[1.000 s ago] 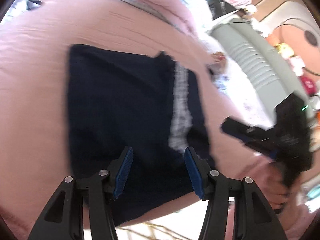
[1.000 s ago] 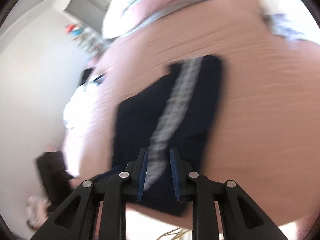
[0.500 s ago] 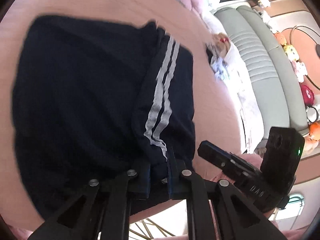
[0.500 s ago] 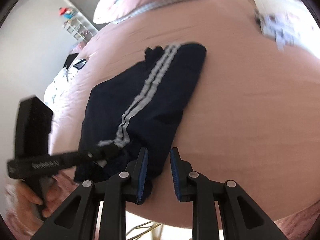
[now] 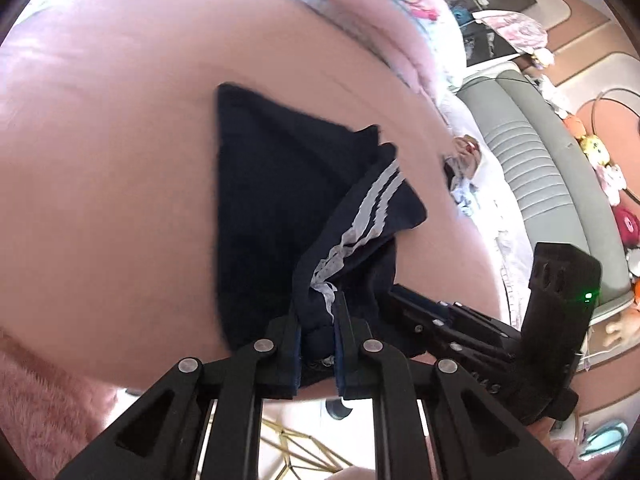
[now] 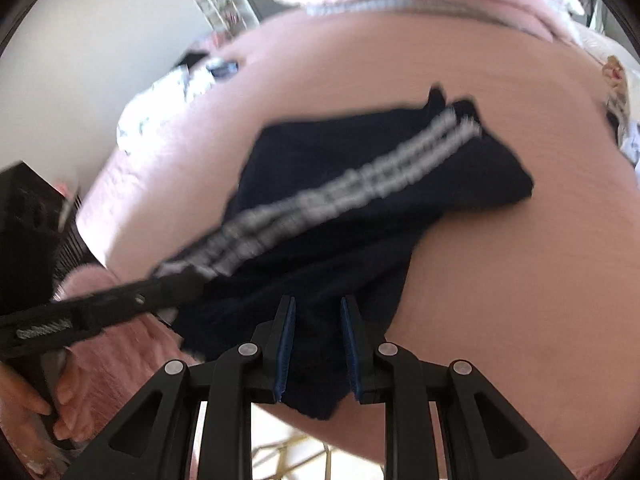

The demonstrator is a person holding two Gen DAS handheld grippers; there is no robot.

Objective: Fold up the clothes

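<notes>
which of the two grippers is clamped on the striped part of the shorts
The left gripper: its jaws pinch the navy shorts right where the white stripes end. The right gripper holds plain navy hem.

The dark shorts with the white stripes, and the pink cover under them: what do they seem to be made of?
Dark shorts: soft navy knit, probably sportswear jersey; it bunches limply in the left claw. Pink cover: matte woven fabric, likely cotton, with fine creases.

shorts' stripes blurred (right wrist view)
</notes>
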